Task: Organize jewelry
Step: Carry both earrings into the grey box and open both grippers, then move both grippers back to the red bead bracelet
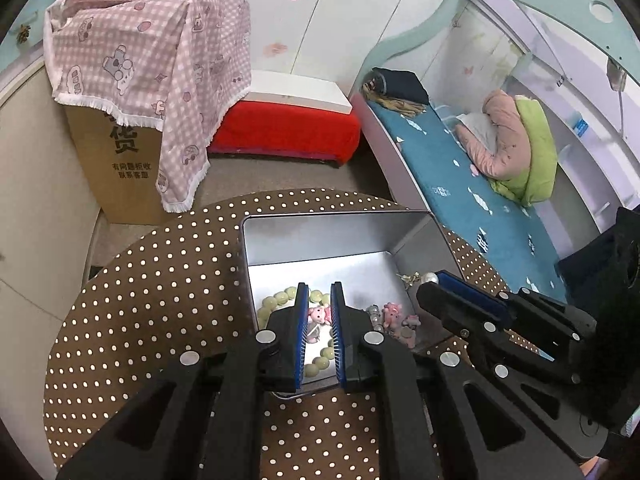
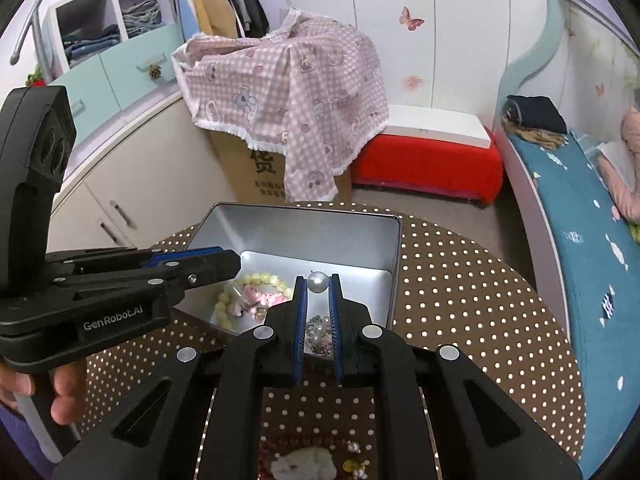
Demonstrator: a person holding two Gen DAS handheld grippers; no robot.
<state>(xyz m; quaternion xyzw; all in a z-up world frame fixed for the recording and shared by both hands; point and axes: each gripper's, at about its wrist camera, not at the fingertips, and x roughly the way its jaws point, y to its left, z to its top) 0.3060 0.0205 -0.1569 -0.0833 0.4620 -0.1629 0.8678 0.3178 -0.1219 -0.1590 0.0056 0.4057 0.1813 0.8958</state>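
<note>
An open silver tin box [image 1: 316,236] [image 2: 288,228] stands on the dotted round table. In it lie a pale green bead bracelet [image 1: 280,298] [image 2: 256,280] and pink charm pieces [image 1: 394,314]. My left gripper [image 1: 319,292] hovers over the box with a narrow gap between its fingers; a pink charm [image 1: 318,314] shows in the gap below, and I cannot tell if it is gripped. My right gripper [image 2: 318,282] is shut on a large pearl [image 2: 318,281] over the box; it also shows in the left wrist view [image 1: 448,284]. Pearl and metal pieces [image 2: 320,332] hang or lie beneath it.
The brown dotted table [image 1: 160,300] [image 2: 460,300] carries more jewelry near its front edge [image 2: 304,462]. Behind stand a cardboard box under a pink checked cloth [image 1: 140,80], a red bench [image 1: 288,128] and a bed with a blue sheet [image 1: 460,168].
</note>
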